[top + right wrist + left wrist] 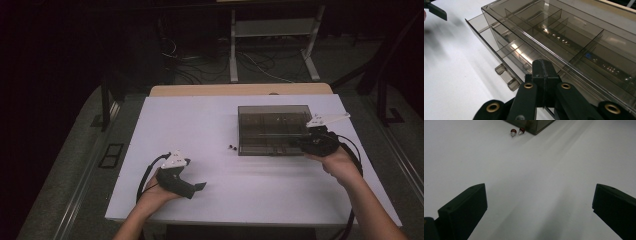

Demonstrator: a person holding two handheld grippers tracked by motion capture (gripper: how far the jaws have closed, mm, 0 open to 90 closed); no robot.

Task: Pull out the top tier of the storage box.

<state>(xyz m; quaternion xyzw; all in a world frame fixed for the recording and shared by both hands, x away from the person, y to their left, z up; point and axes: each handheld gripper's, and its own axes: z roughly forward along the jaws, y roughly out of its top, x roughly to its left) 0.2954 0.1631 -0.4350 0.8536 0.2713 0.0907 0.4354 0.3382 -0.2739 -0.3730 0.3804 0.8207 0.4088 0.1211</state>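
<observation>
A smoky clear compartment box stands on the white table at the right; its dividers and front latches show close up in the right gripper view. Two small red beads lie just off its front left corner, also ahead in the left gripper view. My right gripper is shut, its joined tips at the rim of the box's front wall; whether they pinch the rim I cannot tell. My left gripper rests low at the front left, jaws wide open over bare table.
The box's corner stands right behind the beads. My left gripper's jaw appears far off in the right gripper view. Beyond the table's far edge are a wooden strip, a metal stand and floor cables.
</observation>
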